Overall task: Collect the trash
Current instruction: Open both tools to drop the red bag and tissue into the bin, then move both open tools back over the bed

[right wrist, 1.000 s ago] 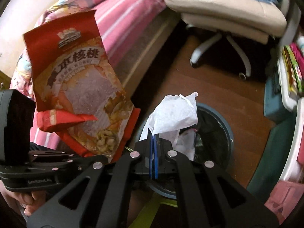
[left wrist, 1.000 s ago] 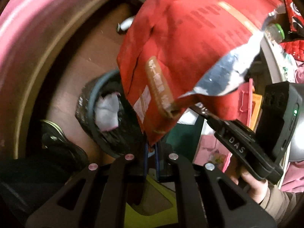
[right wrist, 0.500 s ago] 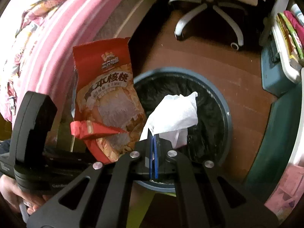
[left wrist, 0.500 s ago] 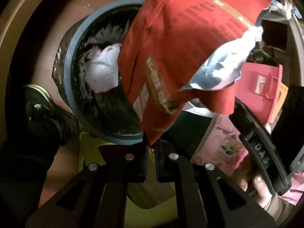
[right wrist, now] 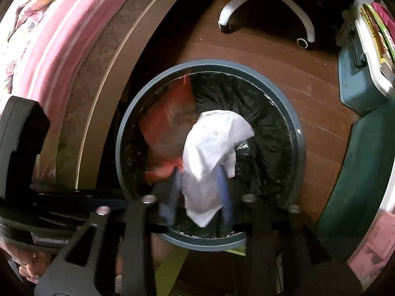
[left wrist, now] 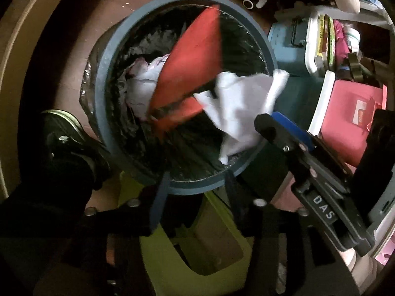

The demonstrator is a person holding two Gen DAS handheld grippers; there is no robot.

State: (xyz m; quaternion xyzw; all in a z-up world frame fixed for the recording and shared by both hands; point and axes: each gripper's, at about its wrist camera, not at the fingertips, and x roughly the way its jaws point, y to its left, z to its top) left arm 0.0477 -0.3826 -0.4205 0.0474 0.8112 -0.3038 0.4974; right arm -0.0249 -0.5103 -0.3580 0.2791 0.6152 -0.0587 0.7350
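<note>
A round grey-blue trash bin [left wrist: 103, 79] with a black liner sits on the wooden floor, also in the right wrist view [right wrist: 300, 148]. The red snack bag [left wrist: 195, 61] is loose and blurred inside the bin, free of my left gripper [left wrist: 195, 185], whose jaws stand apart and empty above the near rim. The bag also shows in the right wrist view [right wrist: 163, 123]. A white tissue [right wrist: 209, 153] hangs between the spread fingers of my right gripper [right wrist: 200, 187], over the bin; it shows in the left wrist view too [left wrist: 237, 103]. Older white paper [left wrist: 140, 83] lies in the bin.
A pink bed [right wrist: 37, 49] runs along the left. An office chair base [right wrist: 266, 2] stands behind the bin. Storage boxes [left wrist: 291, 46] and a pink box [left wrist: 350, 116] crowd the right. A yellow-green stool [left wrist: 197, 254] and a dark shoe [left wrist: 66, 138] lie below the grippers.
Both grippers opened over the bin. The red bag left the left gripper and dropped into the bin. The tissue is slipping down between the right fingers.
</note>
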